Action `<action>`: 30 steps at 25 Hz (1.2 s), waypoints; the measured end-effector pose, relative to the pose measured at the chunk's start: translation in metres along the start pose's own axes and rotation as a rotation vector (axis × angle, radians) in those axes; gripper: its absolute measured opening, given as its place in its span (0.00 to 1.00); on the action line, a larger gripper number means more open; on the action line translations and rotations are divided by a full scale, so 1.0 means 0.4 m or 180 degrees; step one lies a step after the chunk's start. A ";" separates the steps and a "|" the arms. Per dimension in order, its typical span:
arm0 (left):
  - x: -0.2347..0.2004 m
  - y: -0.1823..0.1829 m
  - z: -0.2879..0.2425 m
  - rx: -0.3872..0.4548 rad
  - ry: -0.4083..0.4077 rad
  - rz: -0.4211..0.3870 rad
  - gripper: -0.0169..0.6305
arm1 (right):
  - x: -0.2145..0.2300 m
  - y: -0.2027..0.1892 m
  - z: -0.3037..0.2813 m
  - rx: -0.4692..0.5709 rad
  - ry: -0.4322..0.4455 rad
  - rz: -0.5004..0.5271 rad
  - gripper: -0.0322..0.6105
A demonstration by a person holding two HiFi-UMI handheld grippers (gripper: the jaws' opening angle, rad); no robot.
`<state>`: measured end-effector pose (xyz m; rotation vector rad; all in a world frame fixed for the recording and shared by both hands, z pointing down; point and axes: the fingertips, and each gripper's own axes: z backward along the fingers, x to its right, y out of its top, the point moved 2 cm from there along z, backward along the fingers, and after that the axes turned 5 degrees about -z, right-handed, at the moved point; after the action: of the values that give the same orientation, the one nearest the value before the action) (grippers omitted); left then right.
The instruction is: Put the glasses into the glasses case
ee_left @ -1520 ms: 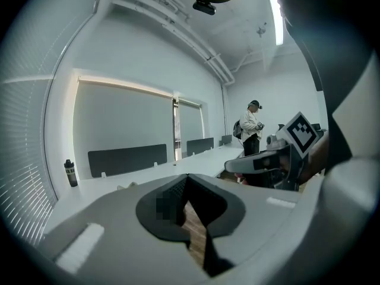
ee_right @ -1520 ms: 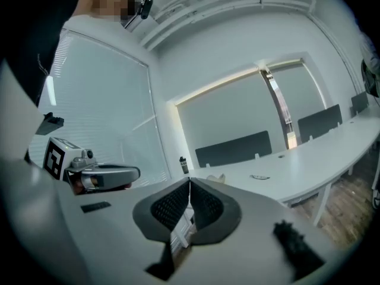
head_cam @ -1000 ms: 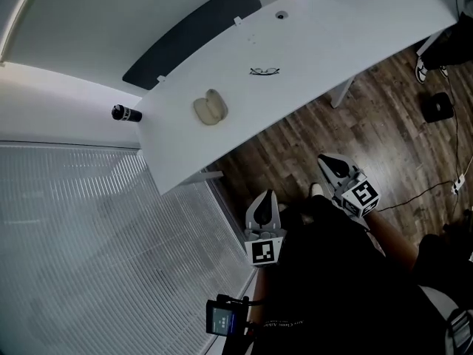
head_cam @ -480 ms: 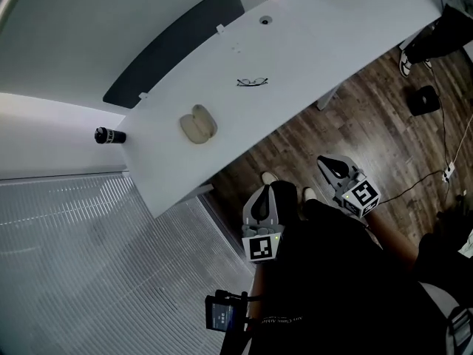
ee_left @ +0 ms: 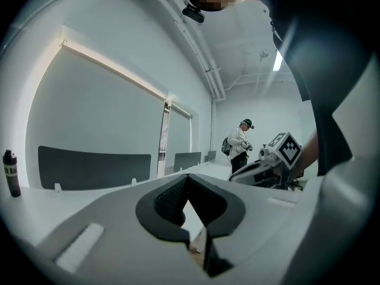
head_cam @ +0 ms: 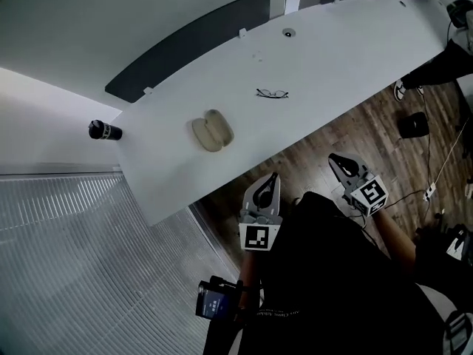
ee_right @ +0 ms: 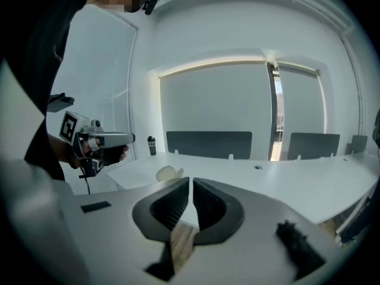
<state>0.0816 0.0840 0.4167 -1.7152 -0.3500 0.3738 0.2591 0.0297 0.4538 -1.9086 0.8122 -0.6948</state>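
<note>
The glasses [head_cam: 272, 93] lie open on the white table [head_cam: 347, 43], near its middle and well apart from both grippers; only the head view shows them, as a thin dark wire frame. The glasses case [head_cam: 213, 131] lies on the same table, toward the bottle, apart from the glasses. It is a beige oval shell with its lid open. The right gripper view shows the case [ee_right: 168, 172] low and from the side, as a small pale rounded shape just above the jaws.

The left gripper [head_cam: 270, 180] and the right gripper [head_cam: 337, 158] are both held off the table, over the brown wooden floor [head_cam: 318, 150]. Each gripper view shows its own jaws close up, which the head view does not. The left gripper [ee_left: 189, 177] has its black ribbed pads meeting at the tips, with nothing between them. The right gripper [ee_right: 190, 183] has its pads pressed together with only a thin slit, also empty.

A dark cylindrical bottle [head_cam: 105, 131] stands beyond the table's end. In the left gripper view it [ee_left: 10, 172] is upright in front of a dark flat panel [ee_left: 95, 168]. That view alone shows a standing person [ee_left: 240, 144] far behind.
</note>
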 end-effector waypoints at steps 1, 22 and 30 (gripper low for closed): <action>-0.025 -0.012 0.005 -0.0031 -0.0004 0.0006 0.04 | -0.003 0.000 -0.021 -0.0049 0.0016 0.0006 0.06; -0.278 -0.063 -0.198 -0.0671 0.0856 -0.0062 0.04 | 0.266 0.033 -0.530 -0.0599 0.0532 0.0778 0.21; -0.210 -0.113 -0.330 -0.1084 0.0653 -0.0588 0.04 | 0.293 -0.060 -0.737 -0.1045 0.1010 0.1481 0.26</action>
<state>0.0623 -0.0614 0.4874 -2.0138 -0.4356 -0.0002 0.1199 -0.2071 0.6148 -1.8082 1.5923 -0.6035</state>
